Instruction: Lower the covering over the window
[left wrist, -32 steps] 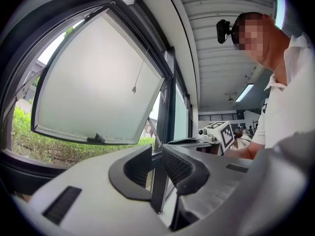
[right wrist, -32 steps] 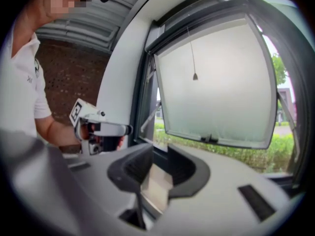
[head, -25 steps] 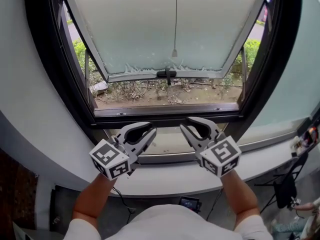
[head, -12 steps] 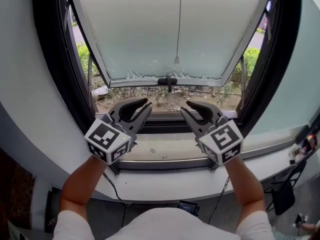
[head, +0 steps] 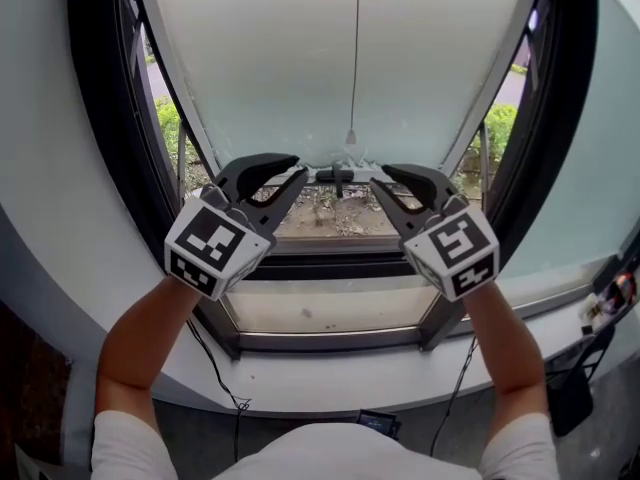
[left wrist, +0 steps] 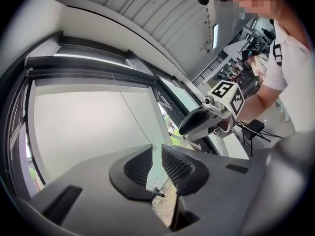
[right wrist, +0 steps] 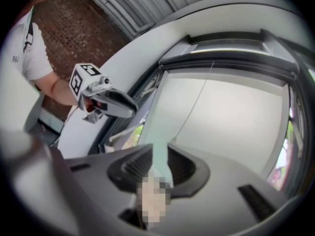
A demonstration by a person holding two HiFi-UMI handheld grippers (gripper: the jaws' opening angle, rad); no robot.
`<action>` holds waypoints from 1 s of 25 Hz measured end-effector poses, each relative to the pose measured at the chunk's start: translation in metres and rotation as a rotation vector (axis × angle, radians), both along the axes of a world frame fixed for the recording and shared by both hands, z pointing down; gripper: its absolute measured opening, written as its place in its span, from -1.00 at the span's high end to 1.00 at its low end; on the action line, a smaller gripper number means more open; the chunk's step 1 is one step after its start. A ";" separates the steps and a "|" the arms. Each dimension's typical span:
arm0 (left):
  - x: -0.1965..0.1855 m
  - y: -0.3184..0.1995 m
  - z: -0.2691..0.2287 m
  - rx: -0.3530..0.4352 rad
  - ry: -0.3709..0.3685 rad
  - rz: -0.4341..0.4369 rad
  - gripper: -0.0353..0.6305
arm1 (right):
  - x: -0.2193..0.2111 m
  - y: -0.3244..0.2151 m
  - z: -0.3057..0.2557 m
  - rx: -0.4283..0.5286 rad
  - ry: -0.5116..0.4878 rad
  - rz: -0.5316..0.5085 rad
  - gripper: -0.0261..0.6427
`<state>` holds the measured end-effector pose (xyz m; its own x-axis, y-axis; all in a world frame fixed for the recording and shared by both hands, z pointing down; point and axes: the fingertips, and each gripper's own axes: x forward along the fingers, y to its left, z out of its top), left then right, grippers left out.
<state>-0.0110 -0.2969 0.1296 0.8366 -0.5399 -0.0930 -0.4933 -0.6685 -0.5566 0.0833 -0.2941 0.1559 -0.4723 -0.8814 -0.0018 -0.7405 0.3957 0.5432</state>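
Note:
A thin pull cord [head: 356, 48] hangs down the middle of the window in front of the frosted pane [head: 270, 58]. Its small bell-shaped end [head: 351, 137] hangs just above the black sash handle [head: 335, 175]. My left gripper [head: 298, 168] is left of that end and my right gripper [head: 381, 176] is right of it, both pointing level at the window. Neither touches the cord. Each stands open with nothing between its pads. The cord [left wrist: 130, 112] runs down behind the left gripper [left wrist: 156, 162], and the right gripper [right wrist: 160, 163] sees the cord [right wrist: 197, 102] too. No covering shows over the glass.
A dark frame [head: 110, 118] surrounds the tilted-out sash. Below lies the grey curved sill [head: 330, 388], with a black cable [head: 215, 368] hanging under it. Outside are soil and green shrubs [head: 170, 128]. Small items sit at the sill's right end [head: 612, 298].
Both grippers have risen from the sill's level to the sash's lower edge and have rolled a little. Their jaws stay the same width. The head view has tilted up.

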 end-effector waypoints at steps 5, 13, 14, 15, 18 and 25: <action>0.004 -0.008 -0.023 0.064 -0.043 -0.023 0.68 | 0.008 -0.004 -0.032 0.051 0.012 0.022 0.63; 0.008 -0.013 -0.069 0.172 -0.069 -0.065 0.68 | 0.026 -0.008 -0.085 0.152 0.045 0.072 0.63; 0.008 -0.013 -0.076 0.184 -0.069 -0.070 0.68 | 0.028 -0.009 -0.091 0.163 0.051 0.078 0.63; 0.007 -0.014 -0.083 0.196 -0.069 -0.076 0.68 | 0.031 -0.010 -0.097 0.171 0.057 0.084 0.63; 0.006 -0.016 -0.102 0.229 -0.071 -0.095 0.68 | 0.037 -0.014 -0.110 0.184 0.085 0.108 0.63; 0.006 -0.035 -0.137 0.321 -0.130 -0.175 0.68 | 0.026 -0.017 -0.155 0.276 0.208 0.146 0.63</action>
<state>-0.0046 -0.3316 -0.0070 0.7501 -0.6365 -0.1795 -0.4960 -0.3619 -0.7893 0.1097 -0.3116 0.0012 -0.3571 -0.9191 -0.1665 -0.6411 0.1116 0.7593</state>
